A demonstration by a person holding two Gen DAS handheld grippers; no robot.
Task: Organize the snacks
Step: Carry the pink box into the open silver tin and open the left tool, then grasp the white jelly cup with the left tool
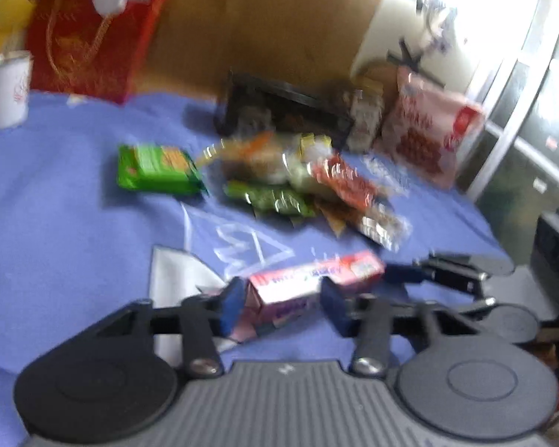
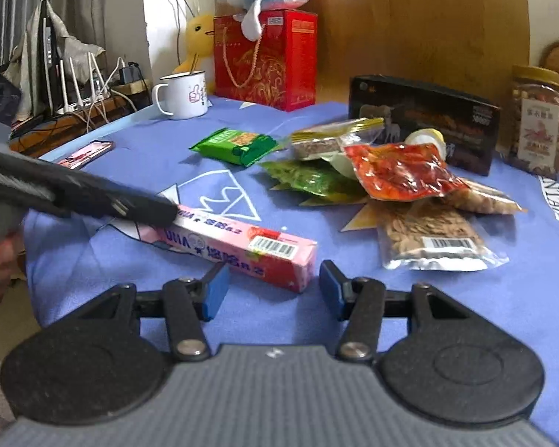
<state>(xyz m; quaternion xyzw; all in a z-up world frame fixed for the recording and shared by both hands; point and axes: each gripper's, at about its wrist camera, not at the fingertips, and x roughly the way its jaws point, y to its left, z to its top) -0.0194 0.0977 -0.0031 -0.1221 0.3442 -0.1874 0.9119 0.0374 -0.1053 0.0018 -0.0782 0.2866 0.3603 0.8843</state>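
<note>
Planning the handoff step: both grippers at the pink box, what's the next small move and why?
Probably close the right gripper on the near end of the pink box. Its jaws stand open with that end just ahead of them, not between the pads, and the left gripper already straddles the other end, so a short push forward comes first.

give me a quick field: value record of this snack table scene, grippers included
surface: blue cloth
pink box: lying flat, near edge
left gripper: jaws around one end of the pink box; contact unclear
right gripper: jaws open, other end of box just ahead
snack pile: loose packets, mid-table
green packet: lying apart from pile
mug: upright, far left
</note>
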